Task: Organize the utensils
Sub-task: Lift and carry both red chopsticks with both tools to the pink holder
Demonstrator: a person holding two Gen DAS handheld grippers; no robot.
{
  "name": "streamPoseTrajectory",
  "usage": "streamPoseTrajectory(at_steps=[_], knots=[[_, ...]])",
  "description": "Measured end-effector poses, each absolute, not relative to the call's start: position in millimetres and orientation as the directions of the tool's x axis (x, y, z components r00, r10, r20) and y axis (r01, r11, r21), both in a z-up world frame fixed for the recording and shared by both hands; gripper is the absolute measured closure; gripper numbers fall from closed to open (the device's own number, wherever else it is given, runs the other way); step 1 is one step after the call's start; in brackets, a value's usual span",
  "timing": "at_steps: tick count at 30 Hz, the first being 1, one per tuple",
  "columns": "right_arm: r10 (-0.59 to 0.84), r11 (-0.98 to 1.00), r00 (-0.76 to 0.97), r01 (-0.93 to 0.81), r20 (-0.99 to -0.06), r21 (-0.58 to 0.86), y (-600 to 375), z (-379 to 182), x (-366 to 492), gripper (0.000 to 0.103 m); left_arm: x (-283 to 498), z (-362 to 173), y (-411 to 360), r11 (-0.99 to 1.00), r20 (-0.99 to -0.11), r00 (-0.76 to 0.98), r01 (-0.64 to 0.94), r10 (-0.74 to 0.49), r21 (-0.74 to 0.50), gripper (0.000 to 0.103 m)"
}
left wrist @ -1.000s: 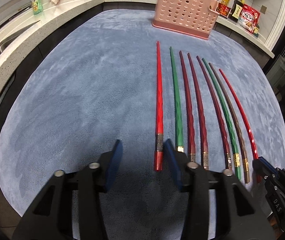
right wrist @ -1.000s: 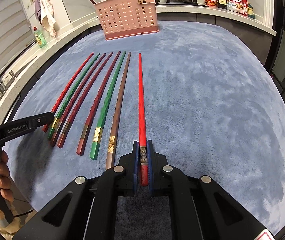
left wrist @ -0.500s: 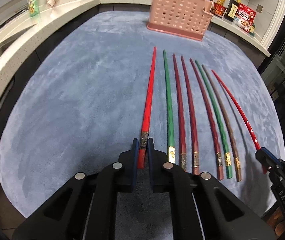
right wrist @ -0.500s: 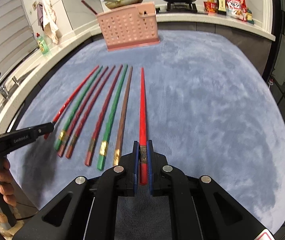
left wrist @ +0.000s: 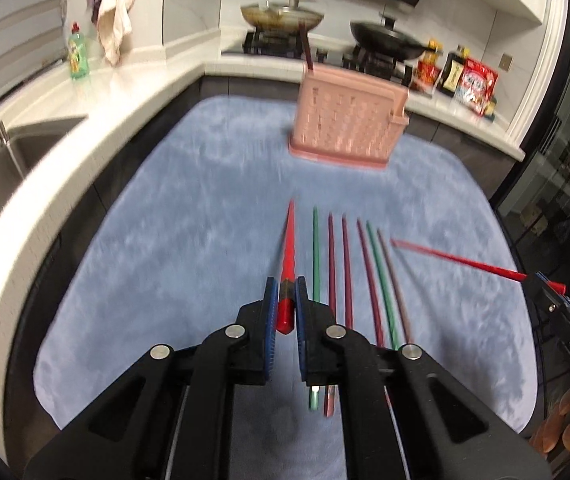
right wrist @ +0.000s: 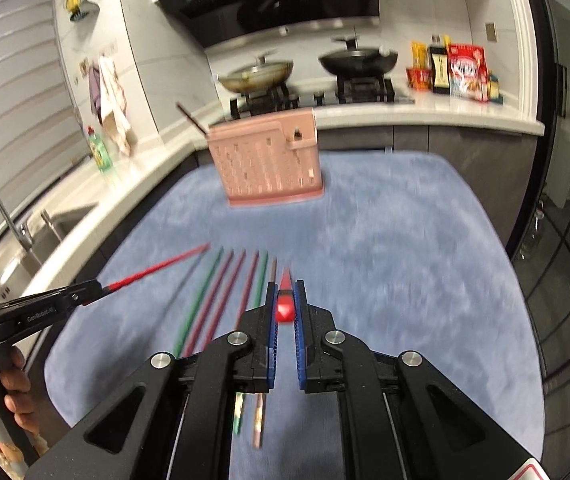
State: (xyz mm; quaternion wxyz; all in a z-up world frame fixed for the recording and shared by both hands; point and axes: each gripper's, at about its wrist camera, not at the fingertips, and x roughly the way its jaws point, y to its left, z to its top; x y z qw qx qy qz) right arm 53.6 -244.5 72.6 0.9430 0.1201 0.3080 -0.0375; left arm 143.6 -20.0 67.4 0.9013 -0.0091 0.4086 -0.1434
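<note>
Chopsticks on blue mat [left wrist: 205, 220], spread wide over the bench, white bench top [left wrist: 85, 152] curving round from 9 to 1 o'clock. Pink perforated basket [left wrist: 345, 128] upright at the mat's far edge, 12 o'clock in both views, blurred. Left tongs [left wrist: 285, 292] clamped on the thick end of left red chopstick [left wrist: 288, 256], its tip aimed at 12 o'clock toward the basket. From the right wrist, seen at 9 o'clock with that stick slanting toward 2 o'clock, raised off the mat. Right tongs [right wrist: 285, 296] likewise closed on right red chopstick [right wrist: 285, 312], seen almost end-on, tip toward 12 o'clock. From the left wrist, seen at 3 o'clock with the stick reaching toward 10 o'clock. Green dish soap bottle [left wrist: 78, 54] on the bench at 10 o'clock. Row of six chopsticks [left wrist: 344, 264] flat on the mat between the two tongs, side by side, tips toward 12 o'clock: green, three maroon, green, brown. Dark chopstick [left wrist: 306, 50] standing tilted in the basket's left end.
</note>
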Motion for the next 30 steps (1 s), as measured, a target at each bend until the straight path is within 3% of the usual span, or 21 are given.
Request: streamPoseTrajectory(at_steps=[20, 30], knots=[[0.019, 0.938, 0.894, 0.140, -0.448, 0.318, -294.0, 154.4, 130.4, 0.096, 231.8, 184.4, -39.5, 0.958, -0.577, 0.768, 0.266, -0.277, -0.107, 0.097], [0.072, 0.899, 0.942, 0.082, -0.328, 0.430, -320.9, 214.0, 196.2, 0.096, 271.6, 256.6, -67.4, 0.939, -0.456, 0.822, 0.316, -0.342, -0.134, 0.097]])
